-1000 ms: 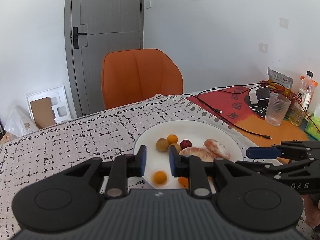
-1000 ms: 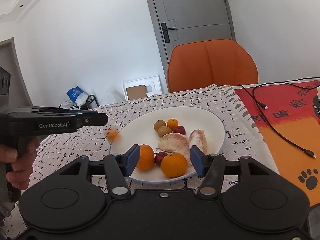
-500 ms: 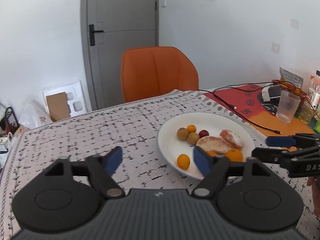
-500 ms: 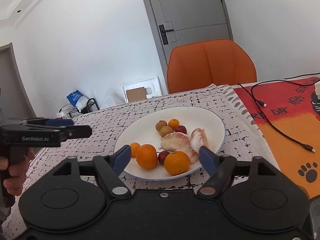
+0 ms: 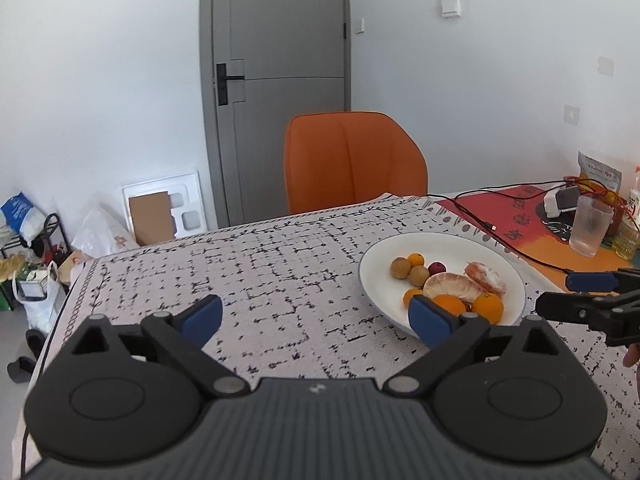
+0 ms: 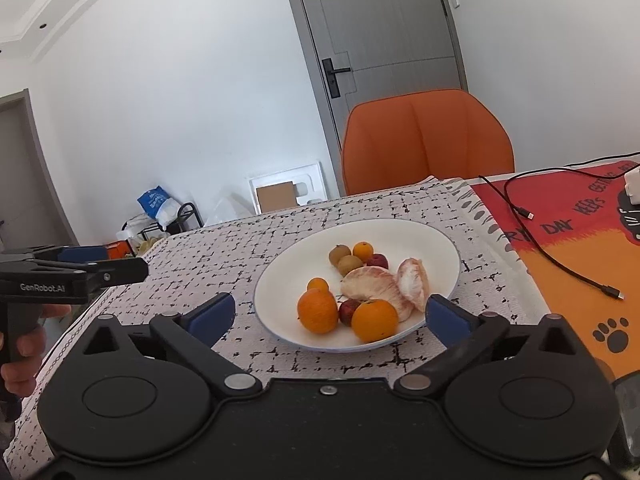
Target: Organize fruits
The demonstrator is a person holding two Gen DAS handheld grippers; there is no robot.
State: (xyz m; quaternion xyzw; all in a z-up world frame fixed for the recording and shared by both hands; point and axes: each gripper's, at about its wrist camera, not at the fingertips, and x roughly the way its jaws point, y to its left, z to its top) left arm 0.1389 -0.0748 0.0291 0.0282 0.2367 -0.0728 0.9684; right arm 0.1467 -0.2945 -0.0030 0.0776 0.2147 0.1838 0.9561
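both grippers level over tablecloth (image 5: 280, 264) w/ jaws released, flanking fruit plate (image 6: 288, 280).

Both grippers' jaws wide apart

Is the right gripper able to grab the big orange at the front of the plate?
Probably yes. The right gripper is open, the big orange sits nearest it at the white plate's front edge, nothing between.

Fruits (image 6: 360, 292) on plate (image 6: 280, 280), chair (image 6: 428, 140) behind table (image 5: 260, 264), glass (image 5: 591, 226) right
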